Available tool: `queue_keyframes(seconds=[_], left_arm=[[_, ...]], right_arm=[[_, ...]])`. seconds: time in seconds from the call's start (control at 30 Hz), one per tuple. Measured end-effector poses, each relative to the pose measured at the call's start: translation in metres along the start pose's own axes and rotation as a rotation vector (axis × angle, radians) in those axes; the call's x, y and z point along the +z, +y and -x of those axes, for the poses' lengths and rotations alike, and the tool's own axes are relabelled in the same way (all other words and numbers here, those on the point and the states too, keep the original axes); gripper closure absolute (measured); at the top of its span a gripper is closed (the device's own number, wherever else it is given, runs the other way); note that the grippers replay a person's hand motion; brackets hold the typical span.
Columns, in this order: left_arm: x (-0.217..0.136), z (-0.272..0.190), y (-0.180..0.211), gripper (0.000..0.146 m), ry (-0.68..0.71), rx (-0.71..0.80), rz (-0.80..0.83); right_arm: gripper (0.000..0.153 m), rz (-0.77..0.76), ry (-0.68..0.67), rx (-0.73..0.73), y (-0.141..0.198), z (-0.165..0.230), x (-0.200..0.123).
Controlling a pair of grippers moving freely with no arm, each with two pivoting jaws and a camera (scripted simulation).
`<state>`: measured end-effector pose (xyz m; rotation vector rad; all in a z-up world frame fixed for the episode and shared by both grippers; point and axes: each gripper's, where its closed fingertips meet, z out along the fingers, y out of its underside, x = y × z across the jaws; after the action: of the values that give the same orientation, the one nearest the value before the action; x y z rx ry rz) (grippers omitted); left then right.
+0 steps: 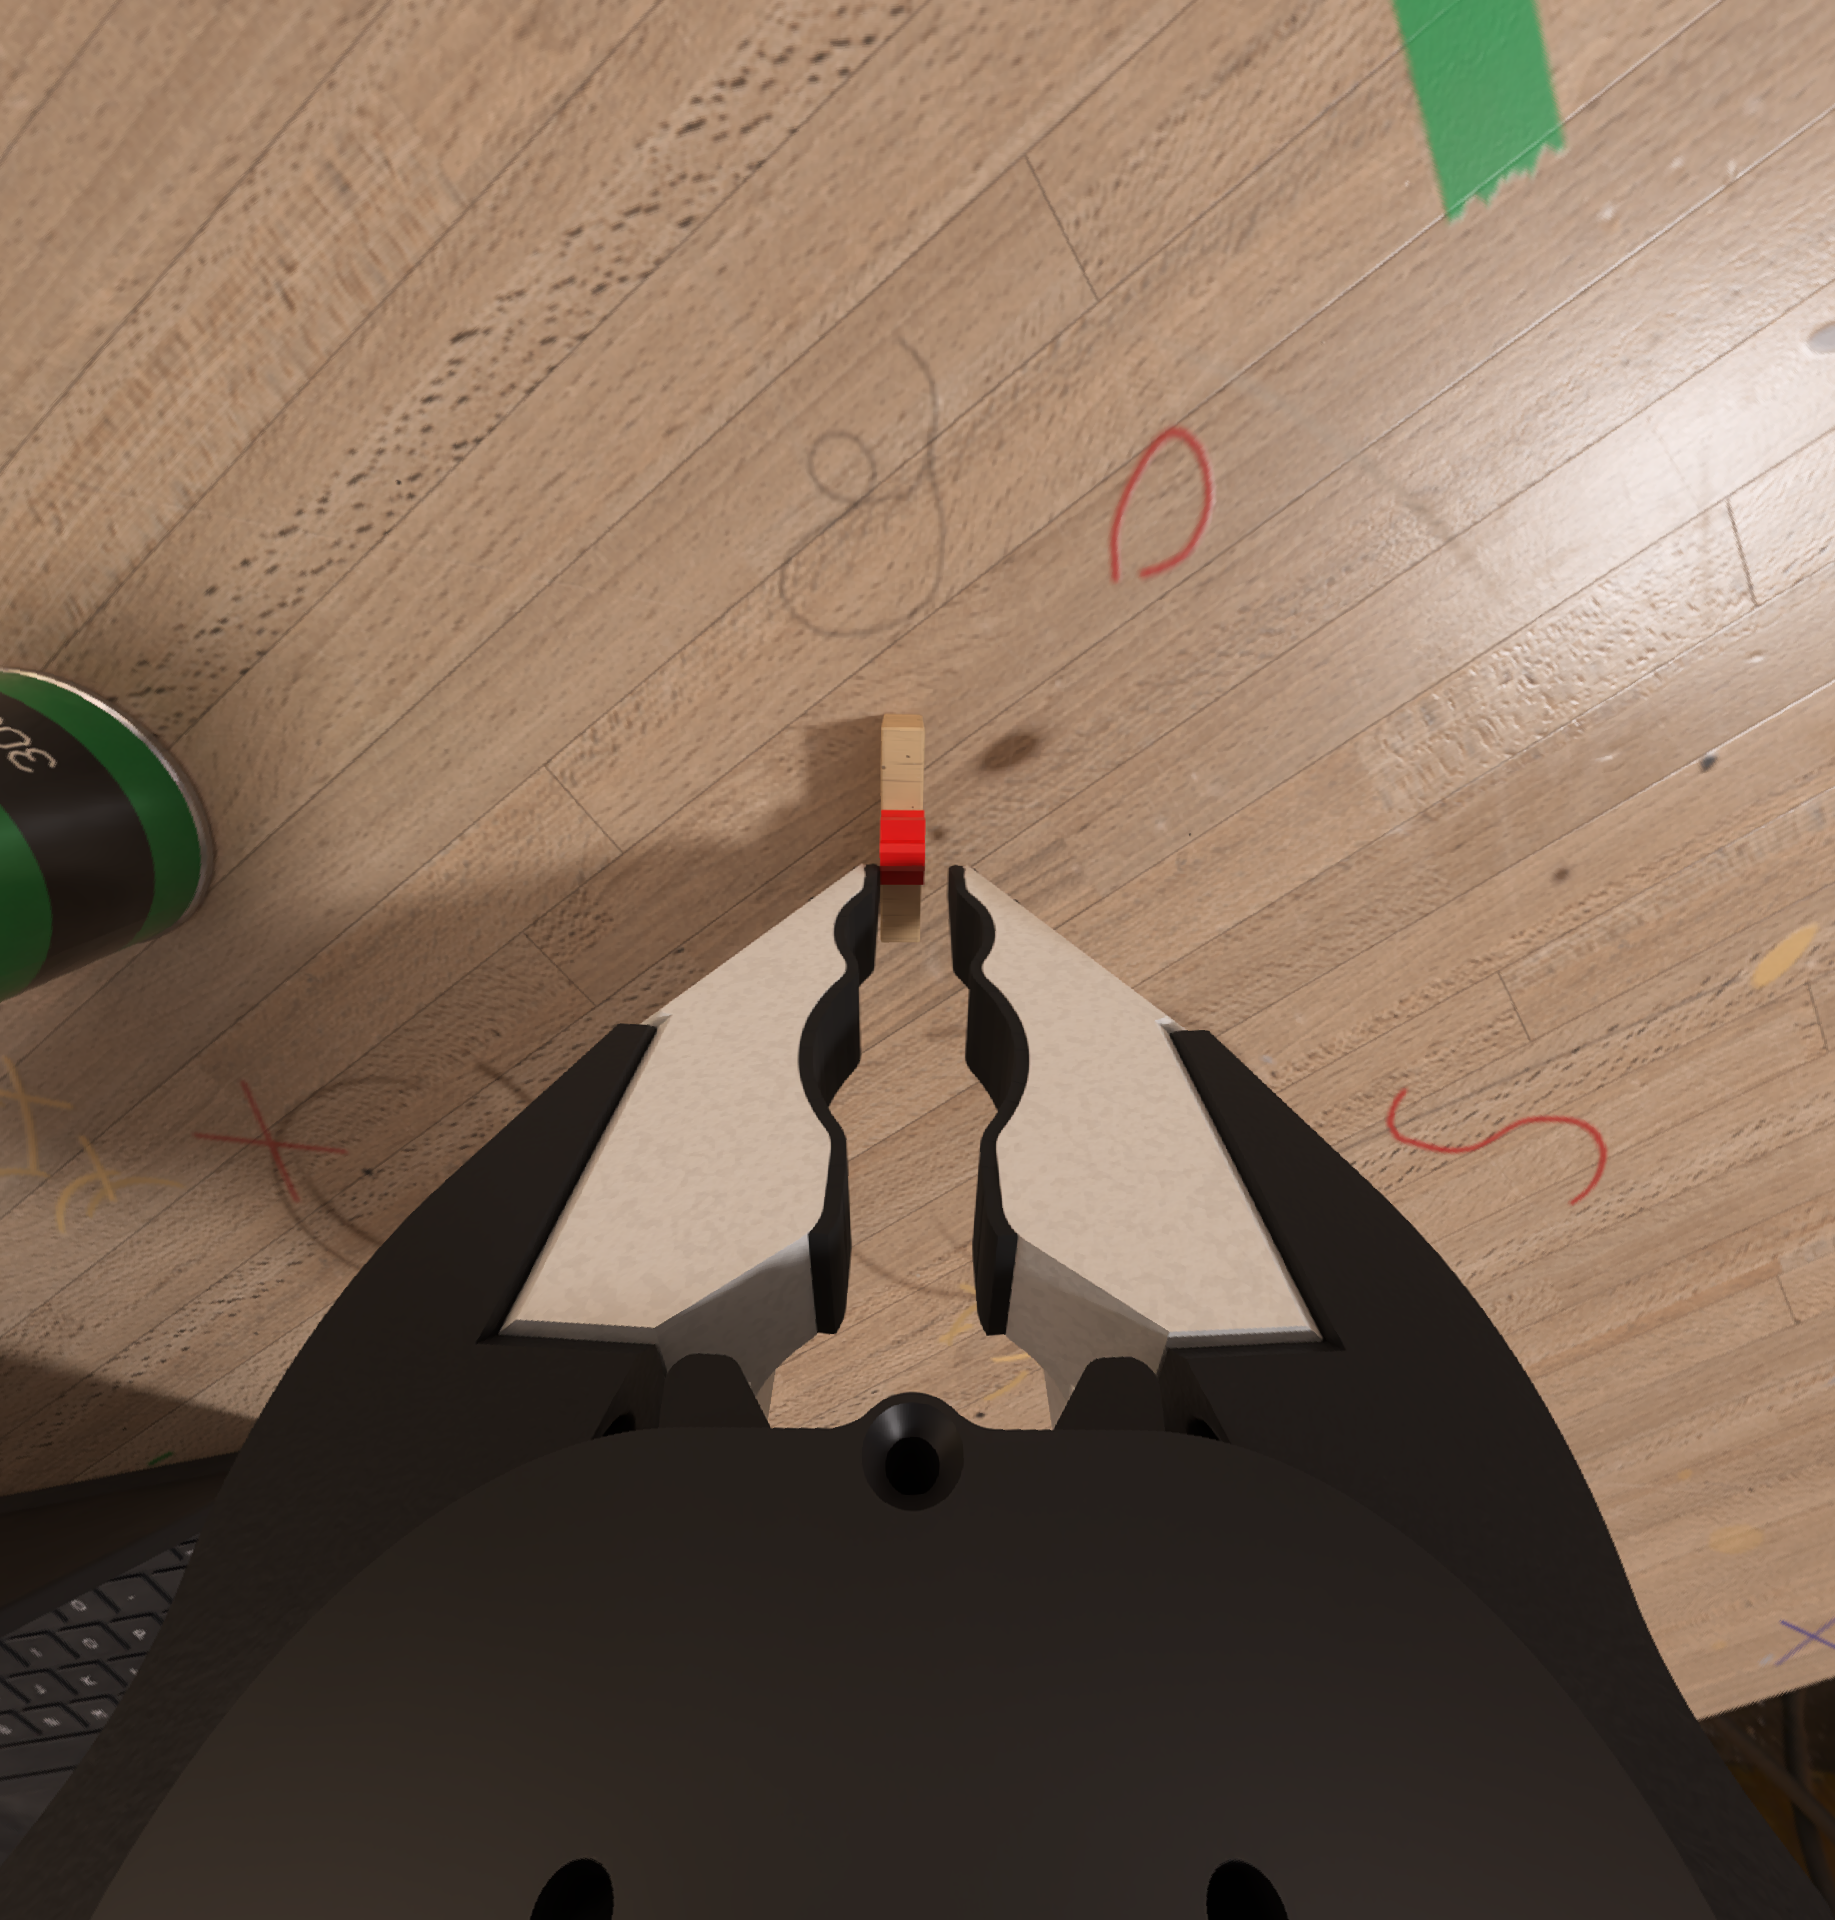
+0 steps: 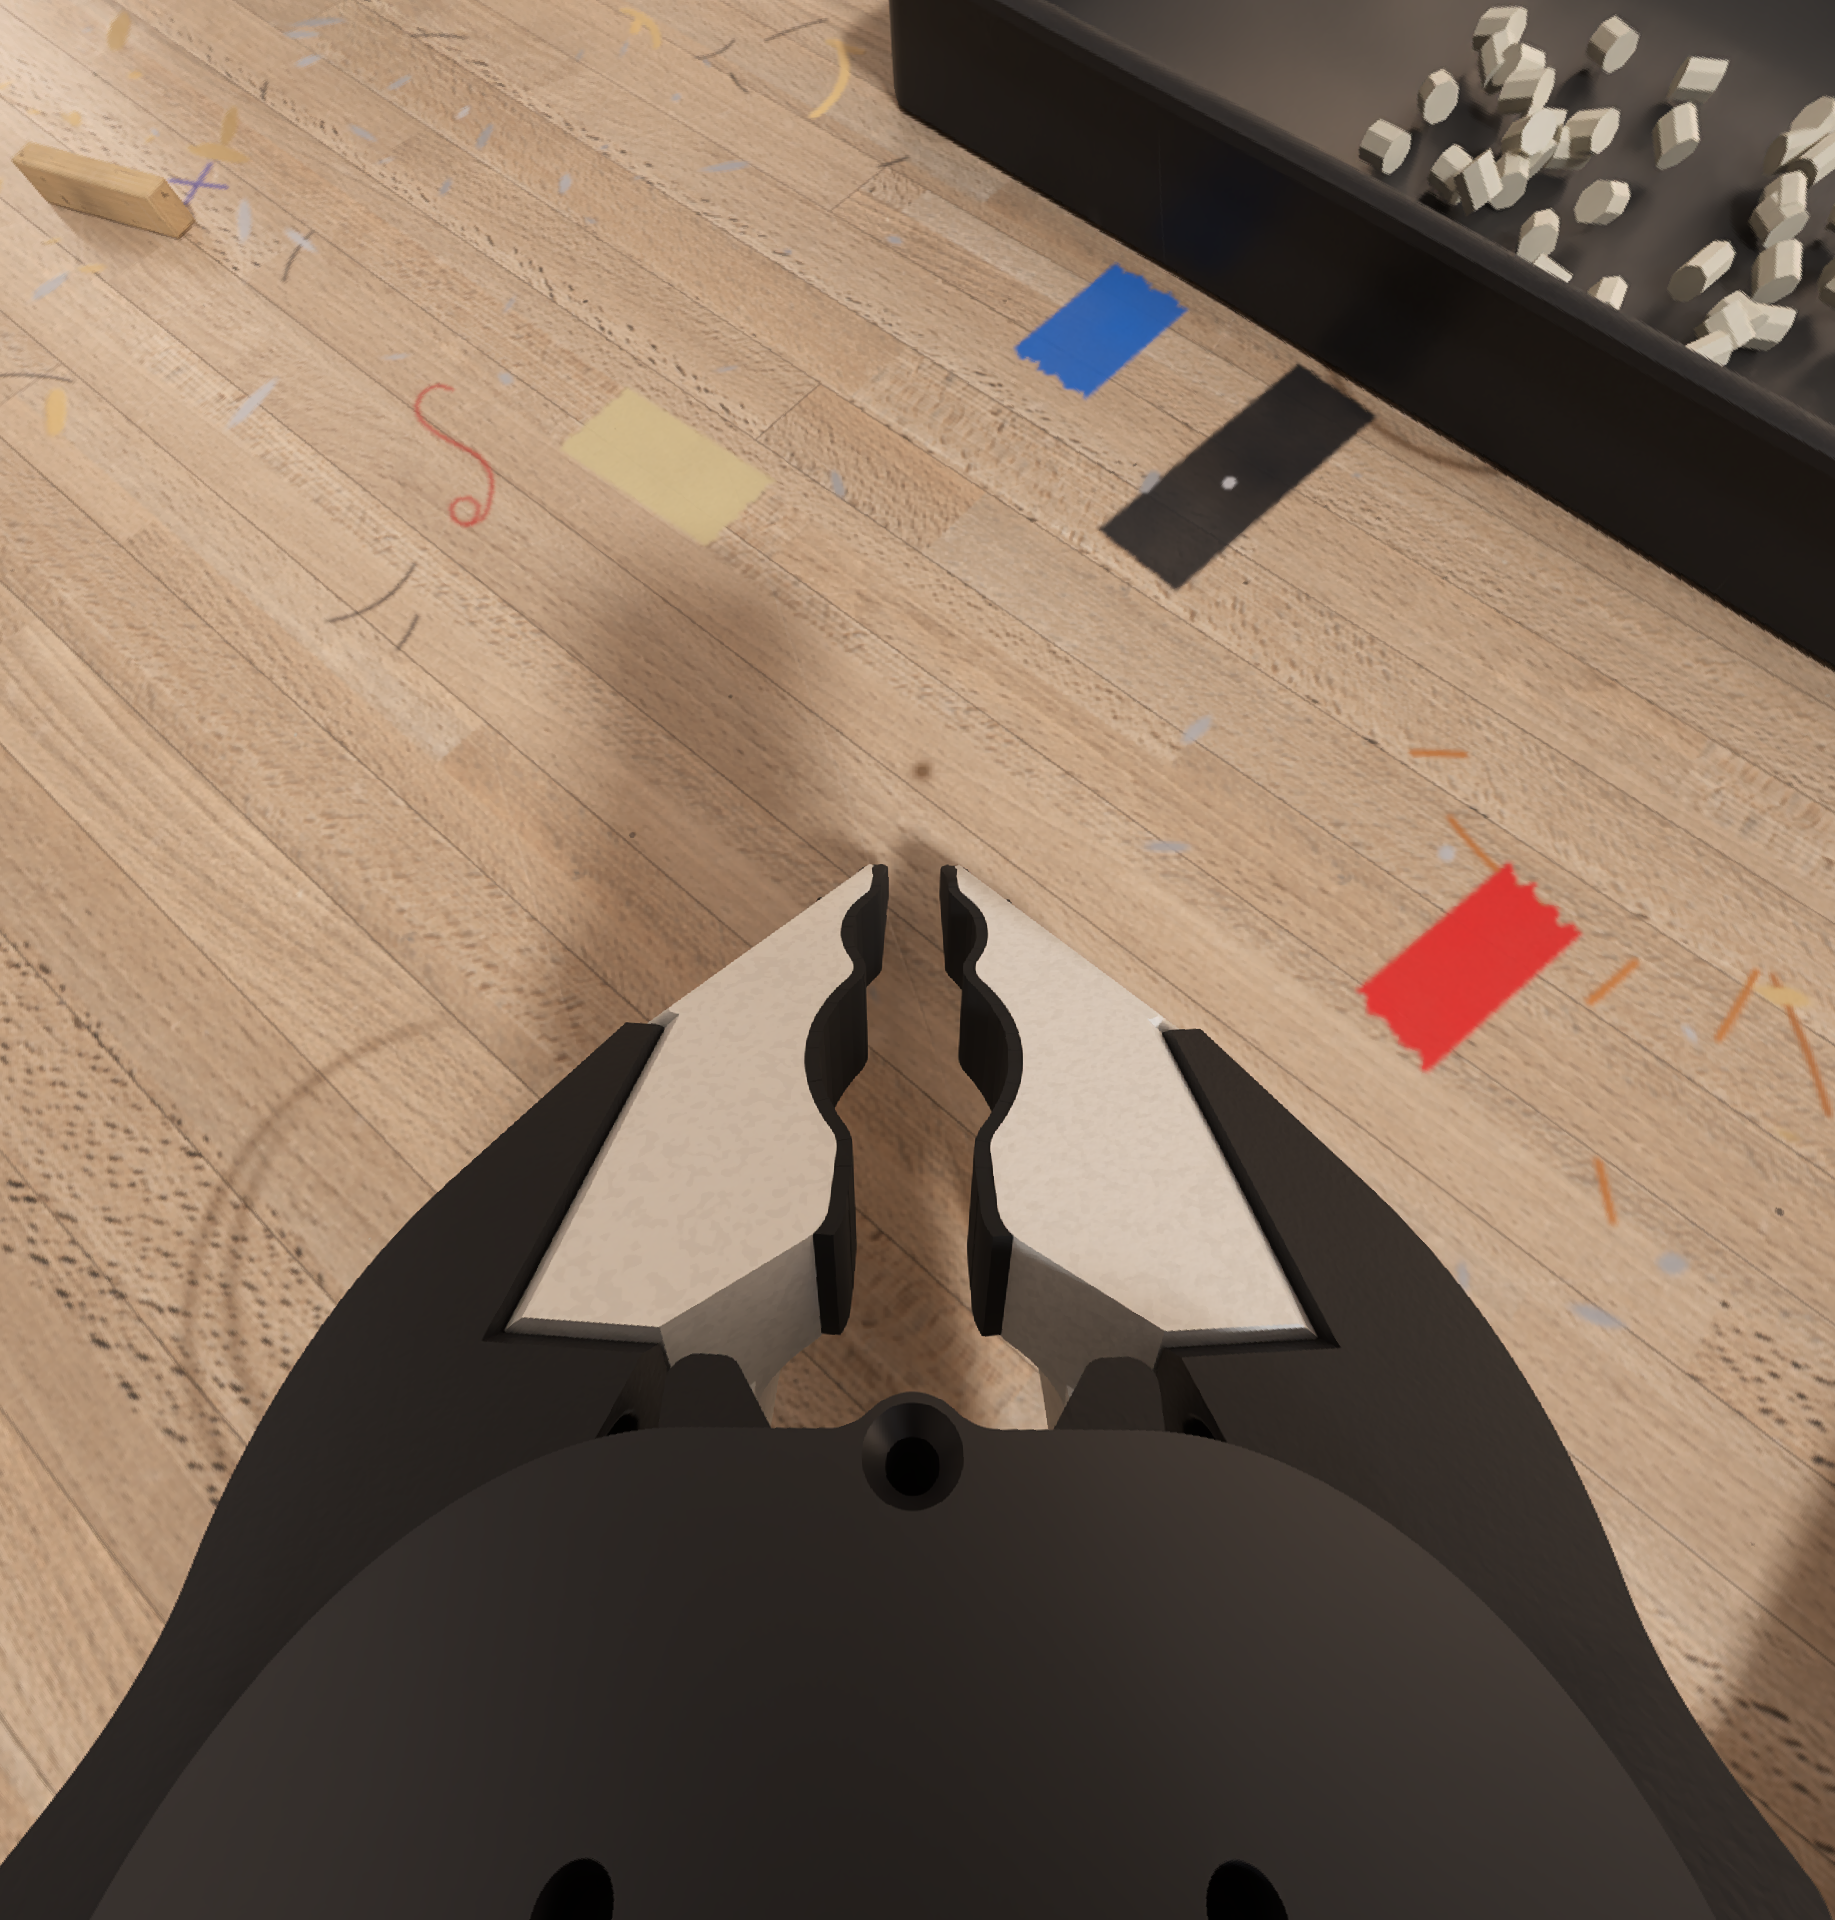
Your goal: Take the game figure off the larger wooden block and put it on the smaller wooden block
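Note:
In the left wrist view a red game figure (image 1: 902, 844) sits on a narrow light wooden block (image 1: 904, 758) that stands on the wooden table. My left gripper (image 1: 914, 875) hangs above them, open by a narrow gap. The figure lies just past the fingertips, close to the left fingertip (image 1: 871, 883). The block's near end shows between the tips. In the right wrist view a second wooden block (image 2: 102, 192) lies flat at the far upper left. My right gripper (image 2: 914, 875) is open by a narrow gap and empty, over bare table far from that block.
A green and black can (image 1: 61, 831) stands left of the left gripper, with a dark keyboard (image 1: 61, 1662) at the lower left. A black tray (image 2: 1308, 260) of pale pieces is at the upper right. Blue (image 2: 1100, 327), yellow (image 2: 664, 464), black (image 2: 1235, 478) and red (image 2: 1469, 964) tape patches lie on the table.

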<state>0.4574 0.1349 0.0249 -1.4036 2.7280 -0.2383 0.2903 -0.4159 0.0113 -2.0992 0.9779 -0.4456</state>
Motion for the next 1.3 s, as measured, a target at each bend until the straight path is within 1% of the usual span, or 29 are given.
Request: queue_keyframes(seconds=[0.07,0.23,0.37,0.47,0.6,0.73,0.83,0.9,1.0,1.07,1.23,1.3], left_arm=[[0.0,-0.001,0.001,0.139,0.01,0.013,0.009],[-0.007,0.0,0.002,0.139,0.007,0.017,-0.005],[-0.029,-0.01,0.002,0.139,0.025,0.048,-0.093],[-0.056,-0.025,0.005,0.139,0.019,0.099,-0.205],[-0.099,-0.063,0.006,0.139,0.081,0.169,-0.415],[-0.137,-0.107,0.007,0.139,0.12,0.243,-0.57],[-0.157,-0.148,0.007,0.139,0.156,0.338,-0.65],[-0.163,-0.175,0.006,0.139,0.17,0.401,-0.68],[-0.16,-0.217,0.003,0.139,0.221,0.502,-0.675],[-0.149,-0.243,0.001,0.139,0.241,0.569,-0.649],[-0.106,-0.299,-0.002,0.139,0.309,0.67,-0.547],[-0.084,-0.311,-0.004,0.139,0.272,0.701,-0.504]], right_arm=[[0.143,0.0,0.002,-0.004,0.0,0.0,0.0],[0.143,0.0,0.003,-0.01,0.0,0.001,0.0],[0.143,0.0,-0.001,-0.007,0.0,0.001,0.0],[0.143,0.0,0.001,-0.01,0.0,0.001,0.0],[0.143,0.0,-0.003,-0.006,0.0,0.001,0.0],[0.143,0.0,-0.006,-0.002,0.0,0.001,0.0],[0.143,0.0,-0.001,-0.007,0.0,0.001,0.0],[0.143,0.0,-0.001,-0.005,0.0,0.001,0.0],[0.143,0.0,-0.007,0.0,0.0,0.002,0.0],[0.142,0.0,-0.013,0.004,0.0,0.002,0.0],[0.139,0.0,-0.026,0.006,0.0,0.004,0.0],[0.138,-0.001,-0.032,-0.007,0.0,0.005,0.0]])
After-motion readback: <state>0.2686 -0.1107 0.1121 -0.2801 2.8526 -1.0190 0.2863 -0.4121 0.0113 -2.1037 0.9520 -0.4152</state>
